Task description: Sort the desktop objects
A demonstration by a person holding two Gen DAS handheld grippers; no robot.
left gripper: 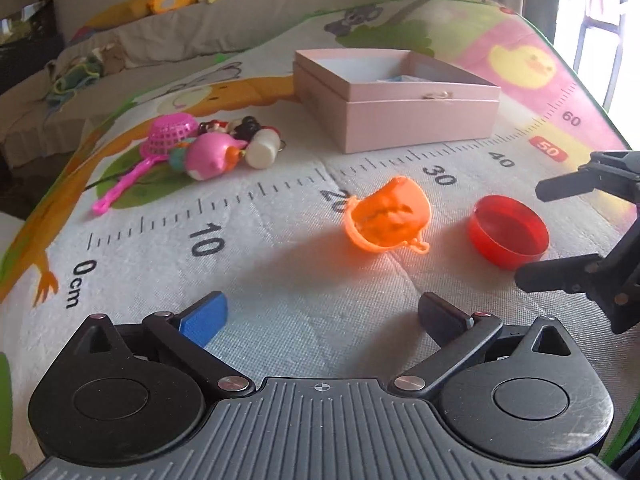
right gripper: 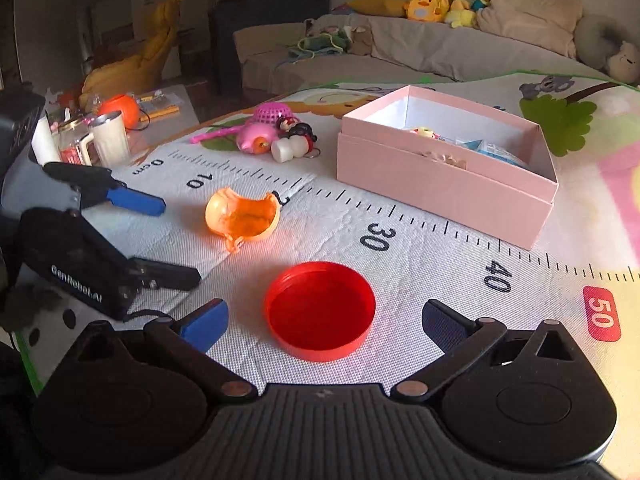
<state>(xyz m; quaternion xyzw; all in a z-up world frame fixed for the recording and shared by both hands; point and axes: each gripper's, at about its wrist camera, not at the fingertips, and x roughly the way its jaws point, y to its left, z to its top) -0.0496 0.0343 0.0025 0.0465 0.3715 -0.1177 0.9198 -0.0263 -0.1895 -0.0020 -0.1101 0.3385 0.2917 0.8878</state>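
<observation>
Left gripper (left gripper: 322,314) gapes empty, orange shell (left gripper: 387,213) lying just ahead. Right gripper (right gripper: 325,318) spread wide, red cap (right gripper: 320,310) loose between its fingers, ungrasped; thin rim could squirt free if pinched off-centre.
</observation>
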